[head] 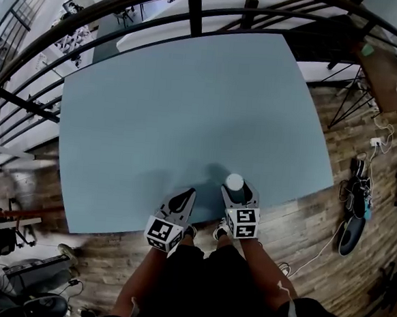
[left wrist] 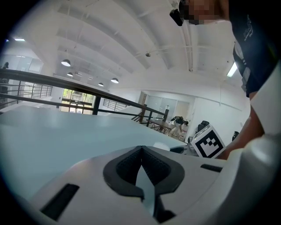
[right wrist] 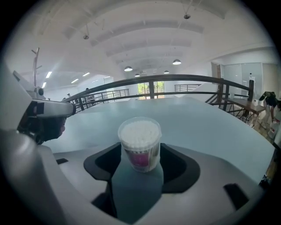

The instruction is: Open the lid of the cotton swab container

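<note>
Probably light, thin-walled cotton swab container (right wrist: pixel 139 145) stood on the surface (right wrist: pixel 206 121) between the right hand-held gripper's (right wrist: pixel 142 152) 2 spread jaws; best gripped low. Left hand-held gripper (left wrist: pixel 141 149) was pressed together, empty.

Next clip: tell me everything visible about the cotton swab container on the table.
The cotton swab container is a round clear-plastic tub packed with white swab tips, with a pink label on its side. Its clear lid looks closed. It stands upright on the blue-grey table near the person's edge, between the jaws of the open right claw; pad contact is unclear.
</note>
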